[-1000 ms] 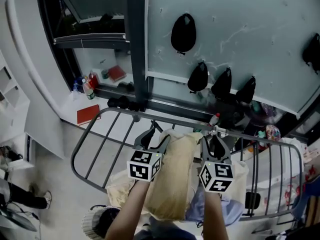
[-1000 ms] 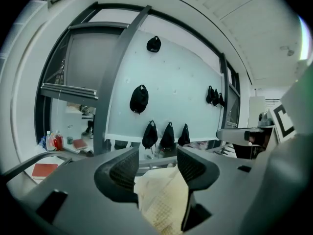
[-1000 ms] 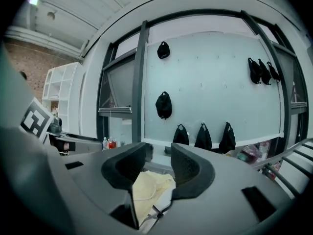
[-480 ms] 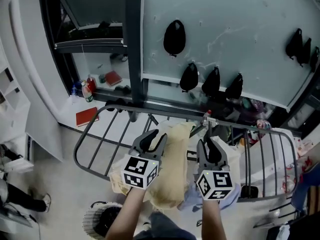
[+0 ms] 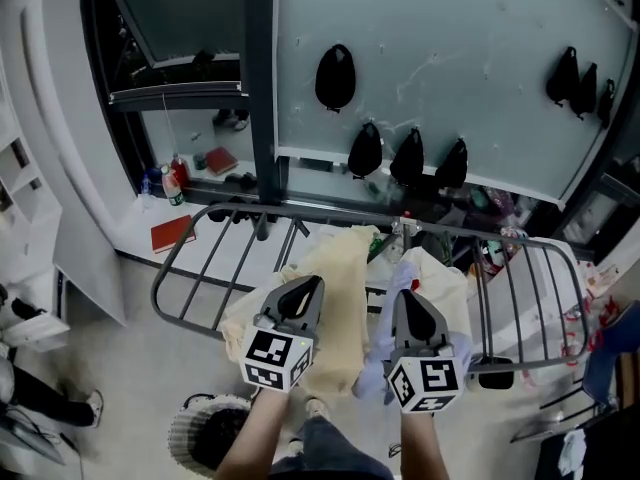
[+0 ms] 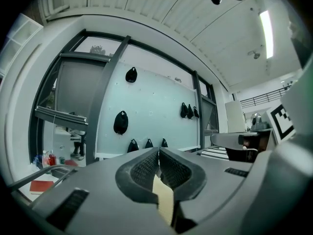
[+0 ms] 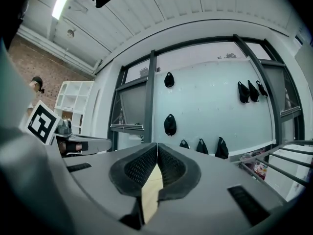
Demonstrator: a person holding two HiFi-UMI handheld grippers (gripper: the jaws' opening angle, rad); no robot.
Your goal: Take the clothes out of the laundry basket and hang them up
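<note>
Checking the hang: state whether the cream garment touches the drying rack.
Touching. The head view shows the cream garment draped over the drying rack.

Figure: soft, even light comes from the pale glass wall [image 5: 440,78] at 12 o'clock of the head view. The dark pouches [image 5: 335,76] hung on it read as flat silhouettes. Exposure is moderate and cool, detail is crisp and shadows are soft-edged. Both gripper views bend straight lines strongly towards the rim and fall to black at the corners. A ceiling strip light [image 6: 266,28] glares at 1 o'clock in the left gripper view. Another strip light [image 7: 61,3] glares at 11 o'clock in the right gripper view.
</note>
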